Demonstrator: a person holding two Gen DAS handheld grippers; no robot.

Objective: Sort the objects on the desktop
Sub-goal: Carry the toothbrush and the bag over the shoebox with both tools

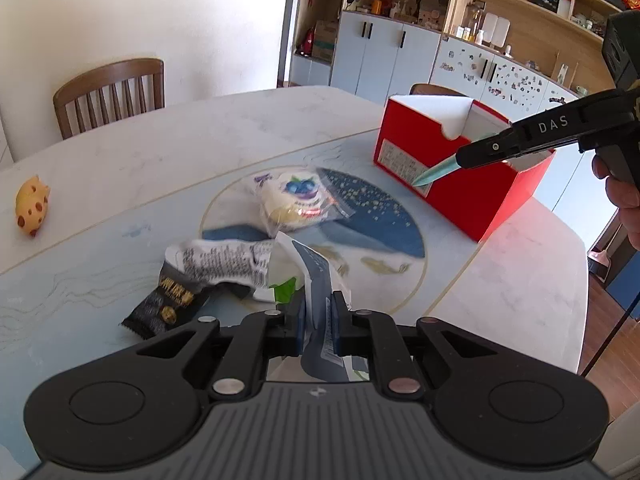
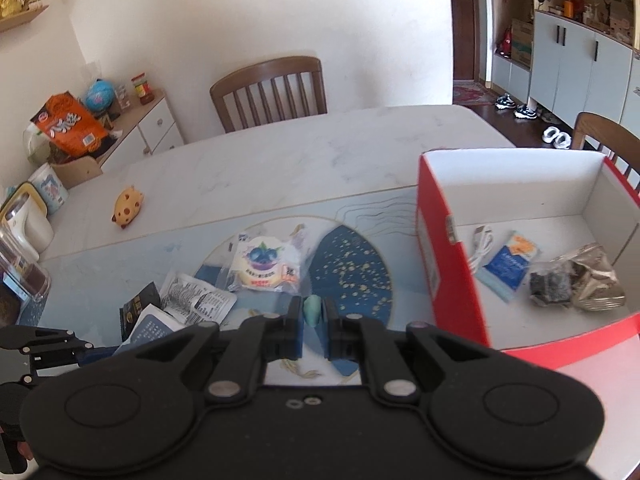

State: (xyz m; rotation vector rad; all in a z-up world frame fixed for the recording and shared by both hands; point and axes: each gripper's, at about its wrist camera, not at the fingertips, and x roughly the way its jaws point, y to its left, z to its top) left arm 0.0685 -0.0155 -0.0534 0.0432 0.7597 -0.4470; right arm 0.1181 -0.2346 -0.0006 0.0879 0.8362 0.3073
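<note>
I am seeing the white marbled desk (image 2: 280,148) carrying a blue mat (image 2: 80,280). Lying on the mat are a blueberry pastry packet (image 2: 264,266), crumpled wrappers (image 2: 196,300) and a red box (image 2: 448,264); a yellow toy (image 2: 128,210) is sitting on bare marble.

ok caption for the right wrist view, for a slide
Right gripper holds a small green item beside the red box, snack packets on the table.
</note>
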